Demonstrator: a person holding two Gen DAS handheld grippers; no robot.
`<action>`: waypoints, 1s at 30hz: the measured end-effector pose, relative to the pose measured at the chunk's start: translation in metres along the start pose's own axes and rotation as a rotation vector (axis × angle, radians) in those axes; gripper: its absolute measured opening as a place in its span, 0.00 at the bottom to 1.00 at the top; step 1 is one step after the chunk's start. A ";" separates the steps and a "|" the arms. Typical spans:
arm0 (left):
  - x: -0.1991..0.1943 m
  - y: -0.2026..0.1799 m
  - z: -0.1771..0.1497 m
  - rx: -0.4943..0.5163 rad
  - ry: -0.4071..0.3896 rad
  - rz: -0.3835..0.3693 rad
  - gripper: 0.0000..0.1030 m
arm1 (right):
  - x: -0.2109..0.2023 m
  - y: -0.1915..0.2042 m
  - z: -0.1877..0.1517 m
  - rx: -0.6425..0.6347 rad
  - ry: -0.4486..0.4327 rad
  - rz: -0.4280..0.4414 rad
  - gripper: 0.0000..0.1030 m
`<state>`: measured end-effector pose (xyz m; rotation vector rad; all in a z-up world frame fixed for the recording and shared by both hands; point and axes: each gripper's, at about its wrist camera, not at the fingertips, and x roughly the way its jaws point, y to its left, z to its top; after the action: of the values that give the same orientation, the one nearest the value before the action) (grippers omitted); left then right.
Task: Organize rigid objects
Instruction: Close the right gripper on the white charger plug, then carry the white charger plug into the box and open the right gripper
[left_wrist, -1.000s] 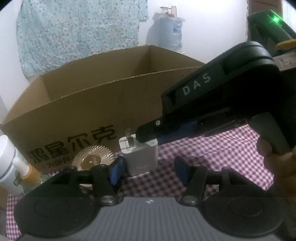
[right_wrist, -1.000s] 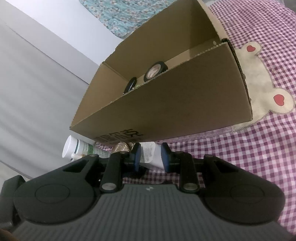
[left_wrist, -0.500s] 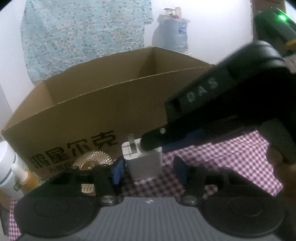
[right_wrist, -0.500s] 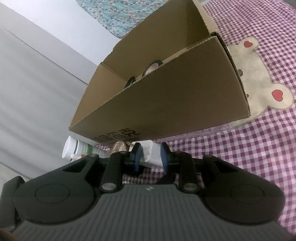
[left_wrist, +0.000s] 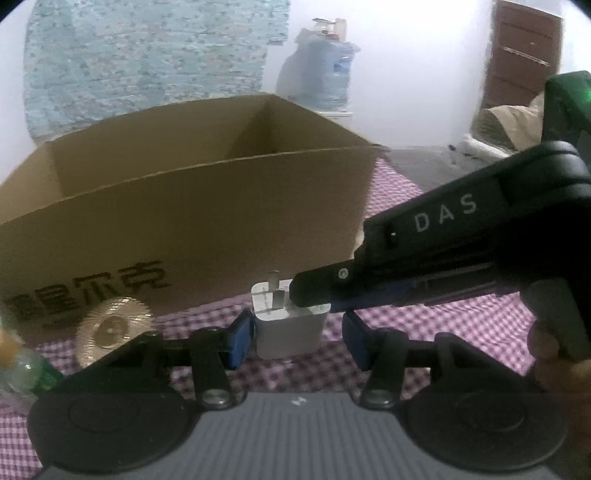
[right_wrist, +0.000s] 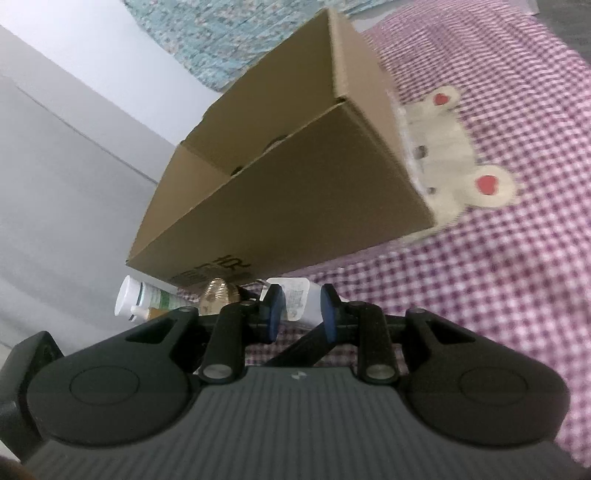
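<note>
Charger (left_wrist: 291, 325), a white plug-in block with its prongs pointing up, stands on the checked cloth (left_wrist: 461, 325) in front of the cardboard box (left_wrist: 184, 221), and both tools are at it. The right gripper (right_wrist: 298, 314) has its blue pads on either side of the block and looks to be pinching it (whether both pads truly press cannot be told for sure). The left gripper (left_wrist: 297, 341) is spread wide, its left pad just beside the block and its right pad apart from it.

Judging by this, the step in hand is picking up the charger to stow it. The next move would call for a firm squeeze, a lift above the box wall, and a release inside, with the left tool kept out of the way.

Just beside the charger to the left lies a gold ridged disc (left_wrist: 112, 326), close to the box; farther left are a white bottle (right_wrist: 142, 297) and a small amber-capped bottle (left_wrist: 14, 354). Dark round things show dimly inside the box. The pink-and-white cloth carries a bear patch with red hearts (right_wrist: 465, 177). Behind are a blue patterned curtain (left_wrist: 155, 55), a water jug (left_wrist: 325, 74) and a white wall.
</note>
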<state>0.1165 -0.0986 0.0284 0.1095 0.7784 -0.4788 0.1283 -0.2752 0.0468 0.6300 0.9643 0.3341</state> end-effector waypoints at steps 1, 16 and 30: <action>0.000 -0.001 -0.001 0.006 -0.001 -0.008 0.53 | -0.003 -0.002 -0.002 0.008 -0.004 -0.002 0.22; 0.019 -0.007 0.006 0.076 0.043 0.033 0.53 | -0.003 -0.021 -0.008 0.075 -0.024 0.037 0.23; 0.005 -0.007 0.012 0.061 0.020 0.037 0.45 | -0.010 -0.010 -0.009 0.049 -0.043 0.047 0.24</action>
<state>0.1239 -0.1096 0.0340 0.1856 0.7805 -0.4668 0.1148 -0.2851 0.0433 0.7029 0.9197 0.3375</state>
